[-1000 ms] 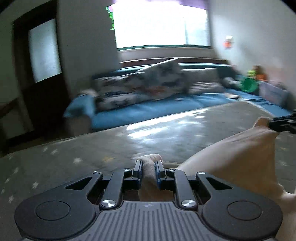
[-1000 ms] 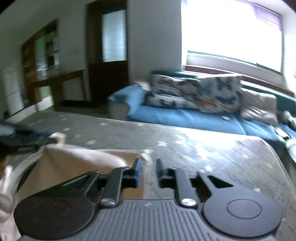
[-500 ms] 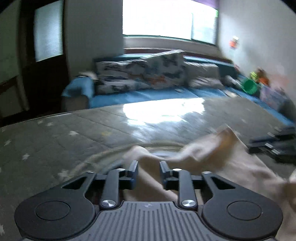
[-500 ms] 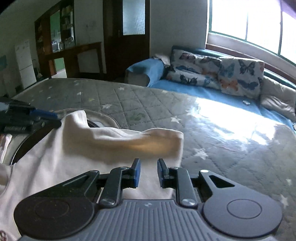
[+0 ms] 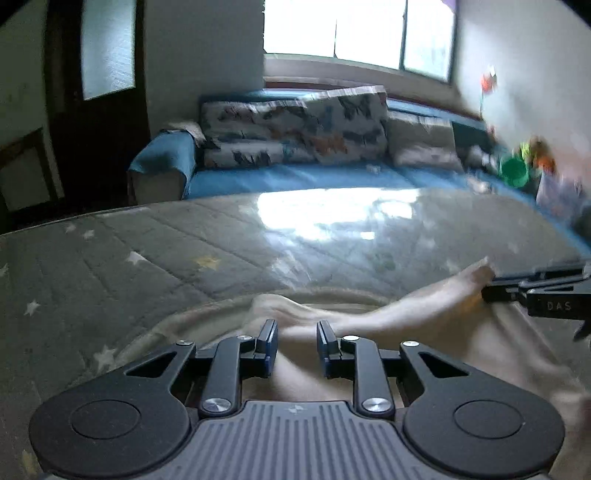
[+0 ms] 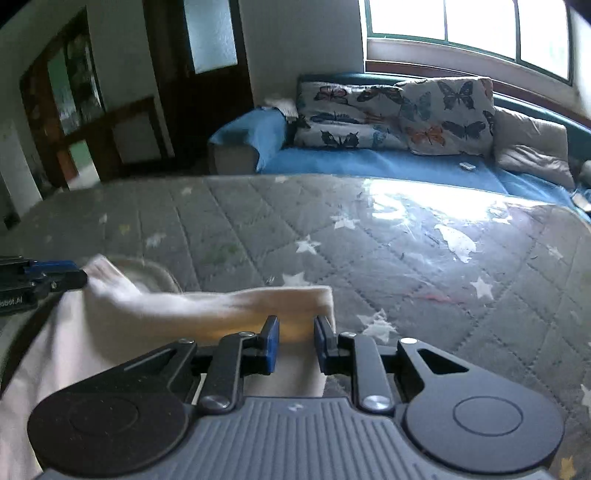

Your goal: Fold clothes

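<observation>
— Looking at the left gripper (image 5: 296,345) first: what is it doing with the cream garment (image 5: 443,332)?
— Its jaws are opening. The blue pads (image 5: 270,347) are standing apart, with the cloth lying in the gap but neither pad pressing on it, so it is releasing rather than gripping.
— And the right gripper (image 6: 296,341)?
— That one is sitting over the folded edge of the same garment (image 6: 207,310). Cloth is showing between its narrowly parted fingers (image 6: 271,343); whether the pads are actually pinching it, I cannot tell.
— Where is the garment lying?
— It is spreading across the near end of a grey quilted mattress (image 6: 406,251) printed with white stars. A rolled fold is running sideways between the two grippers, and the left wrist view is showing the right gripper (image 5: 546,291) right at the fold's far tip.
— Anything behind?
— A blue sofa (image 6: 369,162) is standing past the mattress edge, carrying butterfly-print cushions (image 6: 391,110), under a bright window (image 6: 461,22)
</observation>
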Tool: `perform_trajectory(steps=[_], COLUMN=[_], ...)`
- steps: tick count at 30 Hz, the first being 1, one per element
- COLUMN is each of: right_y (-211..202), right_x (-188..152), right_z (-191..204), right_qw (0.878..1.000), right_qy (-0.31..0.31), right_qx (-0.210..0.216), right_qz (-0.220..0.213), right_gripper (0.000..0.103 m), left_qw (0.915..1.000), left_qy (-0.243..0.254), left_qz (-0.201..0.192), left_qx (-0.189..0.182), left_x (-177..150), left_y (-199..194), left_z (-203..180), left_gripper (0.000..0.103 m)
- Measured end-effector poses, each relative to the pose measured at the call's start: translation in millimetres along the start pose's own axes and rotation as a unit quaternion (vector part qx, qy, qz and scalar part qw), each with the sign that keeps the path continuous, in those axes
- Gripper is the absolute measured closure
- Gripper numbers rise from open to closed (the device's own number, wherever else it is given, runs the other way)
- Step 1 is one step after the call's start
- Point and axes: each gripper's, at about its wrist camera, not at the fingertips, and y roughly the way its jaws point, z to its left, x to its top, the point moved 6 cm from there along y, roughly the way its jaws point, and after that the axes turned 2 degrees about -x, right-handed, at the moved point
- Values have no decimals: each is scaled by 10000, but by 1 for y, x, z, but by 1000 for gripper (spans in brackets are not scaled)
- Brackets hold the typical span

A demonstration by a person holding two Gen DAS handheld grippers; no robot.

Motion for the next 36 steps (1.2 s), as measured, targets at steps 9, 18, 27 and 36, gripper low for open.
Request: perform_trajectory(steps=[9,18,27,36], right_y=[11,-14,-14,-45], right_x=[6,6,4,-43], right_z=[-8,-11,2,58], right_qw=[9996,9974,9973,9905], right_qy=[265,270,-234,-1324], right_qx=[58,-100,-463,363], right_qz=[-8,-660,-517,94], right_gripper=[68,97,77,77], left_qw=[9979,9974,9991,9985], left_qy=[-462,138,-124,225], left_qz=[405,-705,-282,-91], left_qx=[-223,-102,292,-498], left_x=[3,4,-4,-34], left_y=[22,-11,-3,-65], left_z=[15,-3,13,-12], left_gripper=[56,93,43,72])
